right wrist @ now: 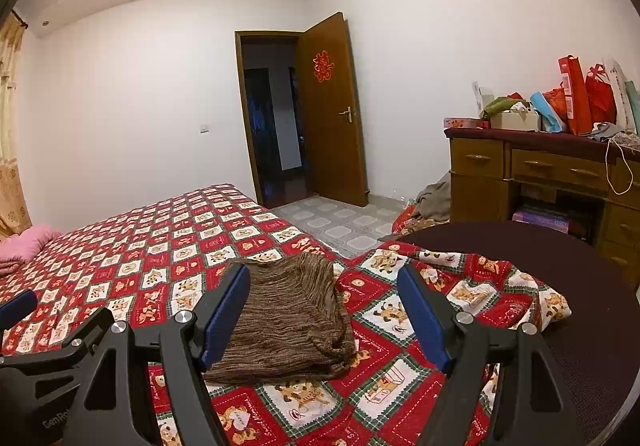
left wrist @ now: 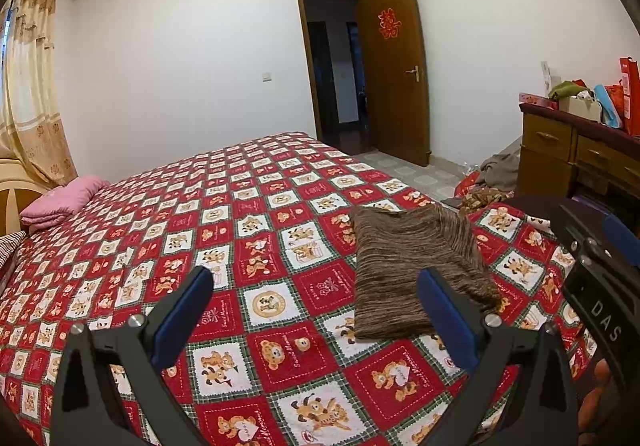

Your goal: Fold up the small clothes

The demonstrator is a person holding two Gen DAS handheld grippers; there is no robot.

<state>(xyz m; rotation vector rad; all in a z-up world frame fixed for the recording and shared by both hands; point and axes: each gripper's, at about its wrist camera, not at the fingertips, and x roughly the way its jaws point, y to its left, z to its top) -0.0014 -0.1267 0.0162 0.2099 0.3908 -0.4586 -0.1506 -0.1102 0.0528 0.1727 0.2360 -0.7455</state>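
A brown striped knit garment [left wrist: 416, 266] lies folded into a rough rectangle on the red bear-print bedspread [left wrist: 240, 230], near the bed's right edge. It also shows in the right wrist view [right wrist: 288, 318]. My left gripper [left wrist: 314, 282] is open and empty, held above the bed to the left of the garment. My right gripper [right wrist: 324, 282] is open and empty, held just above the garment's right part. The right gripper's body [left wrist: 600, 270] shows at the right of the left wrist view.
A pink folded blanket [left wrist: 60, 202] lies at the bed's far left. A wooden desk [right wrist: 540, 170] with bags and boxes stands at the right. A dark round surface [right wrist: 580, 306] sits by the bed corner. Clothes lie on the floor [right wrist: 432, 198] by the open door [right wrist: 332, 118].
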